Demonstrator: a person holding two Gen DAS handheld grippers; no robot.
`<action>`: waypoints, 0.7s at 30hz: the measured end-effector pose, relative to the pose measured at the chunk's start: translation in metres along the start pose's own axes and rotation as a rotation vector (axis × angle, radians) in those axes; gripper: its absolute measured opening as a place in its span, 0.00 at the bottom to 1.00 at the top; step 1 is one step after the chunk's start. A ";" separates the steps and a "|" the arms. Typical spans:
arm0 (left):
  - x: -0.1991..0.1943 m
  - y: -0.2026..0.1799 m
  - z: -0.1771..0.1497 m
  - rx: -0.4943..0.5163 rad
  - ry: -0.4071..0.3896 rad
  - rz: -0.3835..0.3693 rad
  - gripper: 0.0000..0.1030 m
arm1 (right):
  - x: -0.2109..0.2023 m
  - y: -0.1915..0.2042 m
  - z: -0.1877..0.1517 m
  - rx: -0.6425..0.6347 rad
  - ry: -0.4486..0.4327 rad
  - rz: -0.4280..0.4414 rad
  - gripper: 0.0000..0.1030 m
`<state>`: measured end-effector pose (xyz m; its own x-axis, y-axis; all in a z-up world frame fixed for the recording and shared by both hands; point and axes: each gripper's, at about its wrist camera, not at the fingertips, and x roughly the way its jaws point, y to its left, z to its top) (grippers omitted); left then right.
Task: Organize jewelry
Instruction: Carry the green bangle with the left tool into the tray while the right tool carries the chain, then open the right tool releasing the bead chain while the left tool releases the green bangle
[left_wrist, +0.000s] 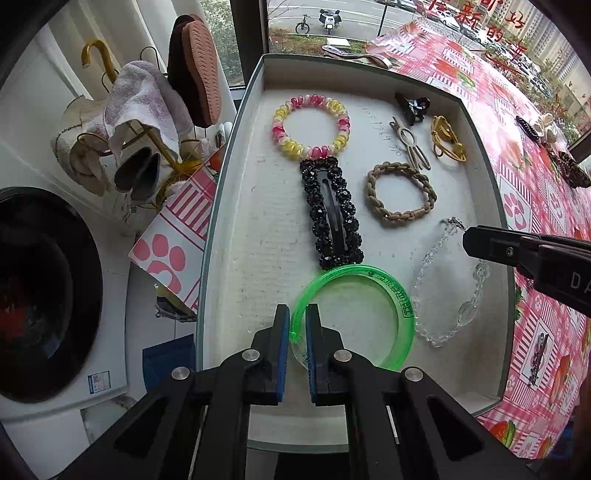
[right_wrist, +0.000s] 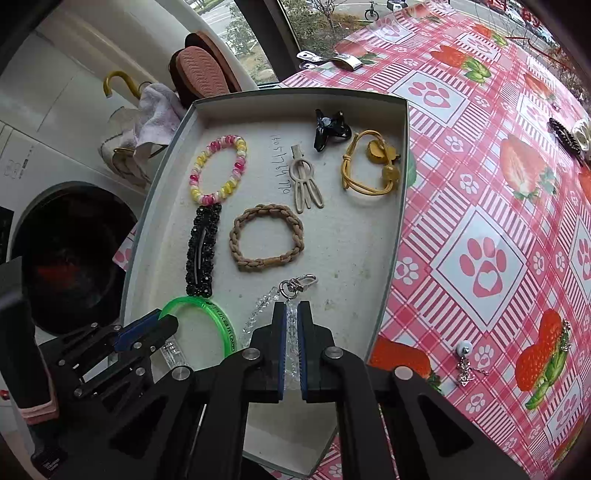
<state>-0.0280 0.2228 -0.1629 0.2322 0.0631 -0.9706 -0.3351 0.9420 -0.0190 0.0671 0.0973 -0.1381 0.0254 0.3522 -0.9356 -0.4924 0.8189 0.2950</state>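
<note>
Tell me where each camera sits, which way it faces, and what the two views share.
Left wrist: on the left gripper, looking steeply down into the tray; its fingers pinch the green bangle, and the right gripper enters from the right.
Right wrist: on the right gripper, facing down into the tray; it is shut on the clear bead chain, left gripper at lower left.
Shared: tray, bangle, chain, black beaded clip.

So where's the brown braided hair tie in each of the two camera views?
Left wrist: brown braided hair tie, right of centre, right of the black beaded clip.
Right wrist: hair tie, centre, right of the same clip.
Shared landmark: black beaded clip.
</note>
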 end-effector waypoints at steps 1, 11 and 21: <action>0.002 0.001 0.001 0.000 -0.001 0.002 0.15 | 0.002 -0.001 0.002 0.001 -0.001 -0.008 0.06; 0.007 -0.002 0.013 0.006 -0.006 0.021 0.15 | 0.015 -0.017 0.033 0.026 -0.014 -0.082 0.06; 0.008 -0.007 0.014 0.021 0.006 0.044 0.15 | 0.029 -0.014 0.036 0.013 0.011 -0.103 0.07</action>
<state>-0.0114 0.2210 -0.1673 0.2125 0.1031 -0.9717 -0.3259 0.9450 0.0290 0.1059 0.1119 -0.1628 0.0663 0.2608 -0.9631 -0.4762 0.8565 0.1992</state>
